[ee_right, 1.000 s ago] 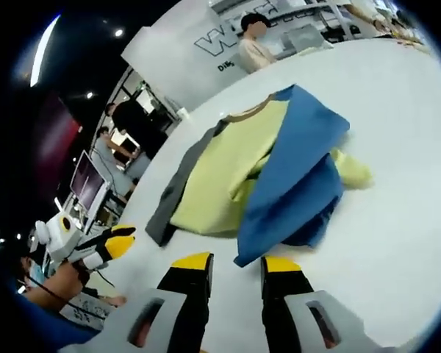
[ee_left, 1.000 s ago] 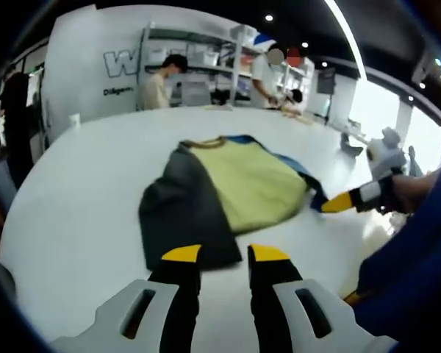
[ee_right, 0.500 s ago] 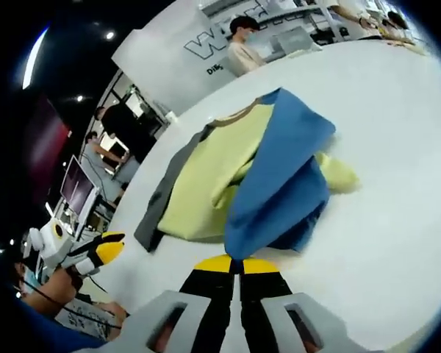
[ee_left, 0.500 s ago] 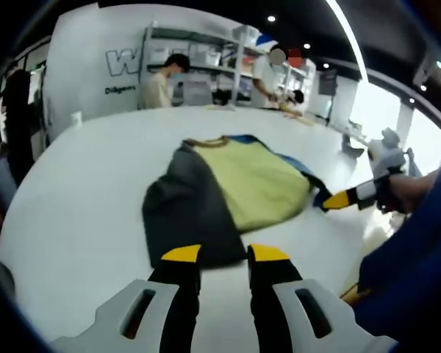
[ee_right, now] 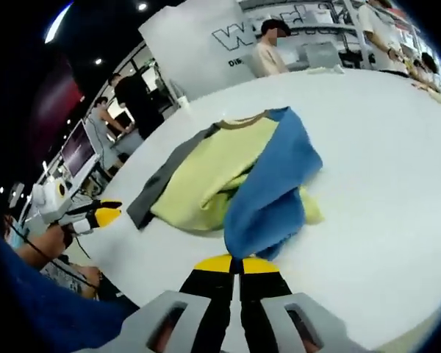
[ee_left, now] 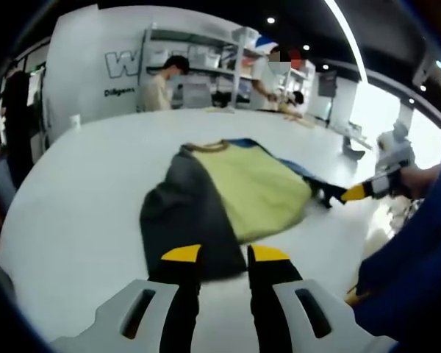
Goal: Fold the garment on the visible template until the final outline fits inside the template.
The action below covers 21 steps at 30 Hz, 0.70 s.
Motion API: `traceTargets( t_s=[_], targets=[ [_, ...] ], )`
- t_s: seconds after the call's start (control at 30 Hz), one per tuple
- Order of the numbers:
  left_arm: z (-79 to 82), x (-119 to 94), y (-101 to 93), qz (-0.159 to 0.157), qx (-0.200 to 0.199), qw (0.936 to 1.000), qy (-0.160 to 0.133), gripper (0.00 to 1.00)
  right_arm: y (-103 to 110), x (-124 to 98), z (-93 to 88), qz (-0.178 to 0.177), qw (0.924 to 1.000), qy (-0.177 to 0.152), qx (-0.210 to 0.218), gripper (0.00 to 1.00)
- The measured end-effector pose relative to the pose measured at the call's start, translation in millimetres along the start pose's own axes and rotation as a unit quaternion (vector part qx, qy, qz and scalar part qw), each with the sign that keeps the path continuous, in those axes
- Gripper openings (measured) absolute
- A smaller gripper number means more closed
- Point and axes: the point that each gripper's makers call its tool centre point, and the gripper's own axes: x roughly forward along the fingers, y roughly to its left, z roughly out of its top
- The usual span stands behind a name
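While the right tongs are clamped on the blue hem of the garment, the left tongs hover parted and empty over its grey side. Lying mid-surface, it is partly folded and rumpled; no template is discernible, so folding remains.

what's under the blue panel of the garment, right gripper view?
The blue panel drapes over the yellow-green panel, which shows on both sides of it. Its near corner is pinched in the shut right claw. Whatever fabric or table lies directly beneath is covered.
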Motion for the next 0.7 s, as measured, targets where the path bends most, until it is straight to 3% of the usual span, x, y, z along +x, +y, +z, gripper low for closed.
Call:
traceTargets(
  t_s=[0.07,0.17,0.33,0.47,0.5,0.6,0.7],
  targets=[
    [1.1,1,0.9,0.001,-0.001,1.0000,-0.001,0.22,-5,-11,8.8,-0.003,0.9997,0.009,-0.022,0.00],
    [2.3,2,-0.1,0.001,-0.002,1.0000,-0.002,0.22,-12,-23,14.9,0.017,0.9989,0.034,-0.029,0.00],
    [3.9,2,-0.5,0.001,-0.001,1.0000,-0.002,0.22,-23,-39,29.3,0.051,0.9970,0.049,-0.033,0.00],
    [6.1,1,-3.0,0.001,0.001,1.0000,-0.002,0.22,-36,-52,45.3,0.079,0.9953,0.055,-0.014,0.00],
    [6.6,1,-3.9,0.001,0.002,1.0000,-0.001,0.22,-39,-59,48.5,0.099,0.9925,0.072,0.004,0.00],
    [7.6,2,-5.6,0.001,0.002,1.0000,-0.001,0.22,-49,-68,64.3,0.126,0.9886,0.072,0.038,0.00],
    [9.1,3,-8.2,0.001,0.003,1.0000,-0.003,0.22,-63,-72,76.1,0.137,0.9870,0.072,0.041,0.00]
  ],
)
